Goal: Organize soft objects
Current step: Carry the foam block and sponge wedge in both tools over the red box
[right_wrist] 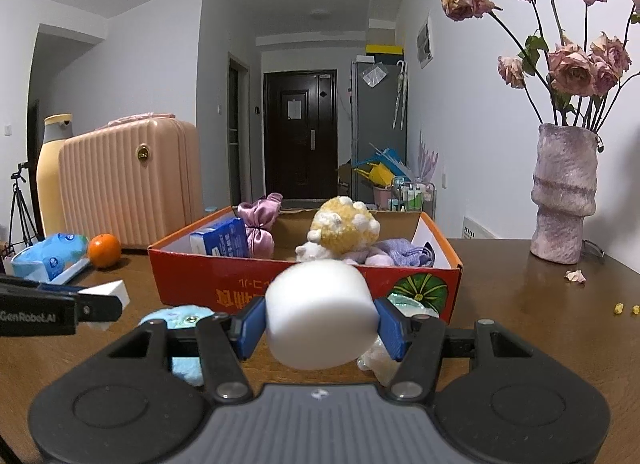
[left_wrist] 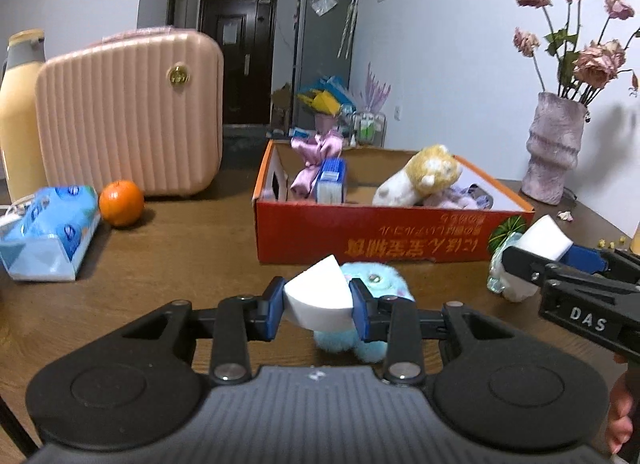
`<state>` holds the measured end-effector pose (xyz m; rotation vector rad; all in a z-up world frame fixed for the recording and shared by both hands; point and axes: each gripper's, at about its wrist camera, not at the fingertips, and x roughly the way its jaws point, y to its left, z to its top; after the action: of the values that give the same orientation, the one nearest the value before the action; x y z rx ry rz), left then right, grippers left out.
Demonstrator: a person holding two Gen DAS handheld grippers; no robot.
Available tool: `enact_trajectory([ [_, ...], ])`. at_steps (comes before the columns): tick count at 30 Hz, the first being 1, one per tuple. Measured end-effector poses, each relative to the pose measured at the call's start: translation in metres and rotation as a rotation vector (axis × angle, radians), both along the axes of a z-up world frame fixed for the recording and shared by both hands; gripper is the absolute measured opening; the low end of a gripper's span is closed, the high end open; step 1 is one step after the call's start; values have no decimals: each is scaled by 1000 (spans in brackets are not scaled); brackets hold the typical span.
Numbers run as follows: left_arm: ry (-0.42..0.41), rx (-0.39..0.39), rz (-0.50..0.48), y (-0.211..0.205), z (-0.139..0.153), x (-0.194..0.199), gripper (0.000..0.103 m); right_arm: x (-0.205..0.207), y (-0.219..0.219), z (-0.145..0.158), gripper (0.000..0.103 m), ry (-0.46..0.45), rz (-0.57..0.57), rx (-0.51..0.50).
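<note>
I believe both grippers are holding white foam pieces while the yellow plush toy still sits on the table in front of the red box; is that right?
Not quite: the yellow plush toy lies inside the red box, as the right wrist view shows. Both the left gripper and right gripper do hold white foam pieces.

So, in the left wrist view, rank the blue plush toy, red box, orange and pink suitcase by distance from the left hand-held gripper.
1. Blue plush toy, just behind the left hand-held gripper.
2. Red box, ahead.
3. Orange, far left.
4. Pink suitcase, behind the orange.
</note>
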<state>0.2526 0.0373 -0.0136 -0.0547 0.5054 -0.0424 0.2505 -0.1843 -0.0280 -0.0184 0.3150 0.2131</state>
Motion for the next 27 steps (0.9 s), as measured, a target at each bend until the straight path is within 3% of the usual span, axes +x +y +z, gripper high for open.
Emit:
enact_trajectory([
  [8, -50, 24, -8, -9, 9, -6, 35, -1, -3, 5, 58, -36, 0, 26],
  [27, -126, -40, 6, -39, 30, 26, 35, 23, -14, 14, 58, -131, -26, 40],
])
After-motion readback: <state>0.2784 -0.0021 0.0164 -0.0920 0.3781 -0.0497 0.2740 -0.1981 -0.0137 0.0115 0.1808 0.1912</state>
